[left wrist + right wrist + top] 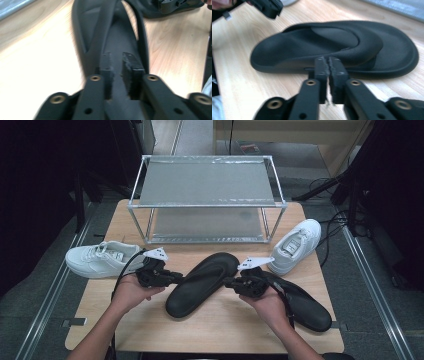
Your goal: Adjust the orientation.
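I see the wooden table (210, 320) with a metal two-tier rack (207, 200) at its far side. A black flip-flop (200, 282) lies mid-table between my hands, its mate (305, 307) at the right under my right forearm. White sneakers sit left (102, 259) and right (295, 245). My left gripper (119, 66) pinches the flip-flop's strap; my right gripper (328, 66) is pressed together at its sole edge.

left tongs (176, 278) clamped, right tongs (231, 282) closed

Rack (207, 205) behind two sandals (202, 285), sneakers (102, 259) flanking
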